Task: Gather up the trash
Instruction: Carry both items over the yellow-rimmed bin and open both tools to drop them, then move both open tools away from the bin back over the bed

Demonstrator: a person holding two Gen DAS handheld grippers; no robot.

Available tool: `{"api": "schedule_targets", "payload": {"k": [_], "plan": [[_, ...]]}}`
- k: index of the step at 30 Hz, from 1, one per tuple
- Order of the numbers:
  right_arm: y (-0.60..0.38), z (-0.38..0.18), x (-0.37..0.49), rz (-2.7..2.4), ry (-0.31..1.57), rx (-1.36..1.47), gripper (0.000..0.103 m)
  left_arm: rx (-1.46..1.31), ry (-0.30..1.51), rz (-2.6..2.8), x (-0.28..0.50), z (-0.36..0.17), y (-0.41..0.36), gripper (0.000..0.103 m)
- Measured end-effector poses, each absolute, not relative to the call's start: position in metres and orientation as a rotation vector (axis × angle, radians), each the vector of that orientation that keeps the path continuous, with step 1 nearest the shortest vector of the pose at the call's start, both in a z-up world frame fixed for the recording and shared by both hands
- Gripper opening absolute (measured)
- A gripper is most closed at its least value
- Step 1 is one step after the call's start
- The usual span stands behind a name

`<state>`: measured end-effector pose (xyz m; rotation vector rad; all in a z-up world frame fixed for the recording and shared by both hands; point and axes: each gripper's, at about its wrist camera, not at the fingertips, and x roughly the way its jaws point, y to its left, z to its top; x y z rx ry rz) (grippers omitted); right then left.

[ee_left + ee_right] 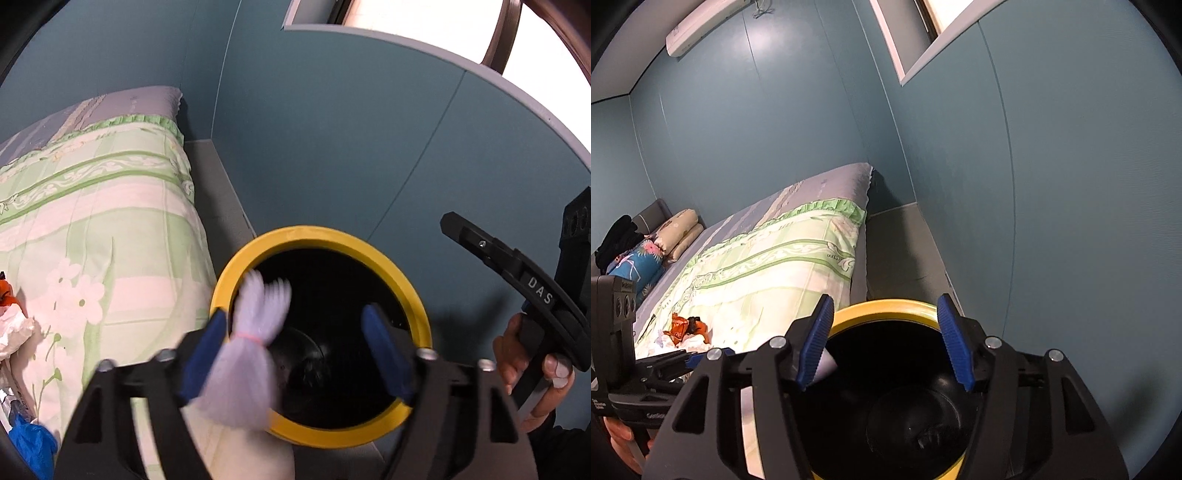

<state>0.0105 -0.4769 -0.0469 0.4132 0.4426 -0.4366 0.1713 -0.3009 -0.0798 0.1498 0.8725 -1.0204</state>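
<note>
Drop step: the left gripper, jaws spread, releases a tied white bag over the yellow-rimmed bin beside the bed. The right gripper stands parted and empty above the bin. Next, judged: fetching the orange wrapper lying on the bed.

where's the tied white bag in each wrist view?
Left wrist: tied white bag, blurred, lower centre, beside the left tongs' left pad, over the near-left rim of the yellow-rimmed bin.
Right wrist: only a white corner shows behind the left pad, inside the bin.
Shared landmark: the bin's yellow rim.
</note>
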Motion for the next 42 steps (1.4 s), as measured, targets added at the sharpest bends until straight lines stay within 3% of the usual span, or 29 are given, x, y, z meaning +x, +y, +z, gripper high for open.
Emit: {"api": "schedule_targets", "payload": {"k": [8, 17, 35, 42], "plan": [[-0.475, -0.038, 0.006, -0.430, 0.411, 0.401, 0.056, 0.113, 0.827, -1.026, 0.167, -0.065, -0.286, 0.095], [-0.462, -0.029, 0.007, -0.387, 0.397, 0.368, 0.057, 0.087, 0.798, -0.905, 0.175, -0.049, -0.237, 0.095], [-0.389, 0.002, 0.054, -0.193, 0.348, 0.216, 0.062, 0.032, 0.557, -0.575, 0.184, -0.028, -0.105, 0.095], [-0.340, 0.011, 0.095, -0.073, 0.344, 0.143, 0.071, 0.088, 0.547, -0.492, 0.184, -0.047, -0.039, 0.095]]}}
